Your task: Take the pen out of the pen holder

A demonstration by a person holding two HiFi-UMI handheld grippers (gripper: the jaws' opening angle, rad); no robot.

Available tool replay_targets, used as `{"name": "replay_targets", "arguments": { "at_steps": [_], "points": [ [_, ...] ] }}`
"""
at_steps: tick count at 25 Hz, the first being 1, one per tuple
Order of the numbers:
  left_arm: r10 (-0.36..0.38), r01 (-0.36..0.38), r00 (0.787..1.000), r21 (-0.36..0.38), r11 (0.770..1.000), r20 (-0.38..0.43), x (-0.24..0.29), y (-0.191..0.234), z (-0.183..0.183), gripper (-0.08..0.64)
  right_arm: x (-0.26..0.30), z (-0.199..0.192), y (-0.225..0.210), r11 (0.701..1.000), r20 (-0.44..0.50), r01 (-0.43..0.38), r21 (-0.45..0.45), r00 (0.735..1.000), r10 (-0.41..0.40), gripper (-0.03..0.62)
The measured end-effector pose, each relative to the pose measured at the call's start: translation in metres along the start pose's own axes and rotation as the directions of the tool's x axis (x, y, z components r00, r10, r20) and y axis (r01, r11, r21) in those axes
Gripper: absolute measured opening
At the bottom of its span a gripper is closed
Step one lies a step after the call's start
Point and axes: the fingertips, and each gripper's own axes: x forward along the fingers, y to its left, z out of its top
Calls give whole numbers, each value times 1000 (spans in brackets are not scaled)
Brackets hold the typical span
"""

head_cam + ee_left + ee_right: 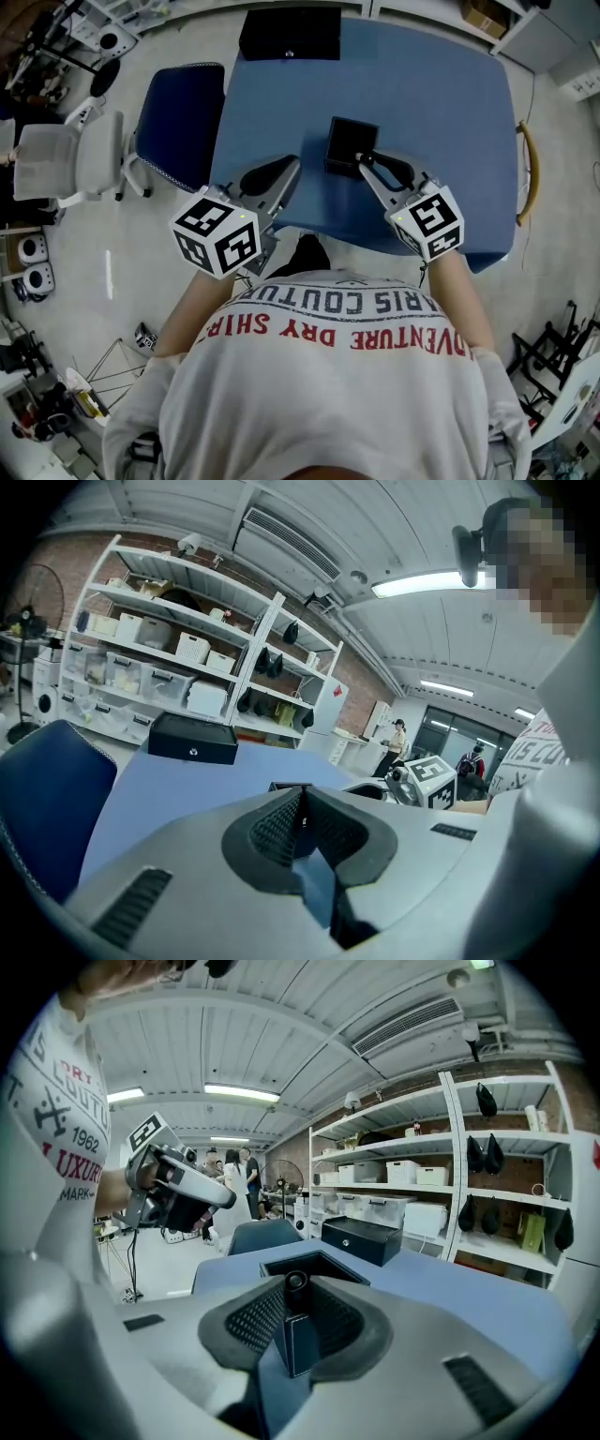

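Right claw [294,1290] is clamped on the black pen [299,1337], which I see upright at the near rim of the square pen holder [345,1266] on the blue bench [422,103]. Left claw [305,792] is closed and empty, left of the holder.

"adventure dry shirt" on t-shirt [337,394]

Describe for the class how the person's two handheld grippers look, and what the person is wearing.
The left gripper and right gripper match. Each has a smooth light-grey shell that tapers to two jaws lined with black dotted pads. Each carries a white cube printed with black square markers. The person wears a pale short-sleeved T-shirt with red and dark lettering.
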Motion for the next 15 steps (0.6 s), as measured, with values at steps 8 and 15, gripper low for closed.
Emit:
{"name": "replay_targets", "arguments": {
  "at_steps": [8, 15],
  "points": [
    [6, -6, 1000, 1, 1000, 4, 0, -5, 0, 32, -3, 4, -4, 1000, 1, 20, -24, 1000, -20, 73],
    [18, -18, 1000, 1, 1000, 21, -7, -10, -5, 32, -5, 13, -2, 999, 33, 23, -34, 999, -22, 72]
  ]
}}
